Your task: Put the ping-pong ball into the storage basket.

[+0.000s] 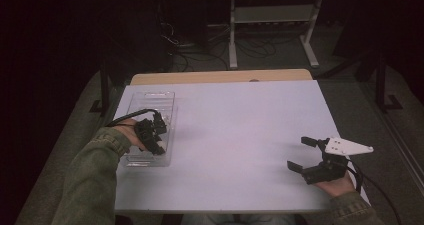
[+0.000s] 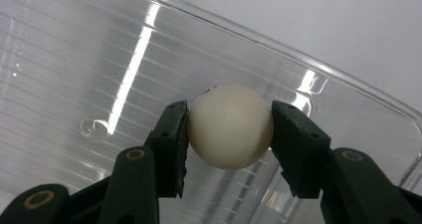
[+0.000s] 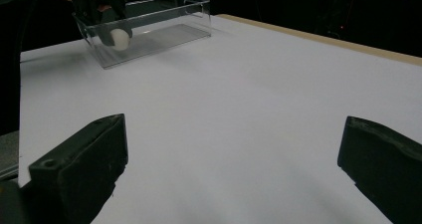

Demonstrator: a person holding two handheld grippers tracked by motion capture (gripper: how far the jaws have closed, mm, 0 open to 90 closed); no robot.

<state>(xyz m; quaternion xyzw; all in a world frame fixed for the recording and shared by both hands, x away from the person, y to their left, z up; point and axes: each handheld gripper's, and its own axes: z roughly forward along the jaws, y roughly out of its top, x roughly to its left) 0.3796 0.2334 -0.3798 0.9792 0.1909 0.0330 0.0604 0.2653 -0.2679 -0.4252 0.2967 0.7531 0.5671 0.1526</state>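
Two hand-held grippers are at work, one in each hand. The left hand-held gripper [image 2: 230,127] points down into a clear tray [image 1: 150,101], its two black jaws clamped on either side of one ball [image 2: 230,126], with the pads pressed flat against its sides. The left forearm, in an olive sleeve [image 1: 92,177], comes up from the near edge of the table [image 1: 235,130] and bends inward at the wrist, so the hand sits over the tray's near end, a black cable looping off behind it.

The ball is a single one, off-white, smooth and matt, round, with a faint small mark near its top edge. It sits between the jaws just above the tray's ribbed, see-through floor, close to a rounded corner of the tray wall. In the right gripper view the ball [image 3: 119,39] shows pale inside the tray, under the dark left hand-held gripper.

The right hand-held gripper [image 1: 301,154] is well apart from the left one, across the table near the far side edge. Its jaws stand wide apart with nothing between them, pointing back toward the tray, and the hand cradles it from below, low over the table. A grey three-cornered plate sits on top of it.

One tray, one ball, one white table.
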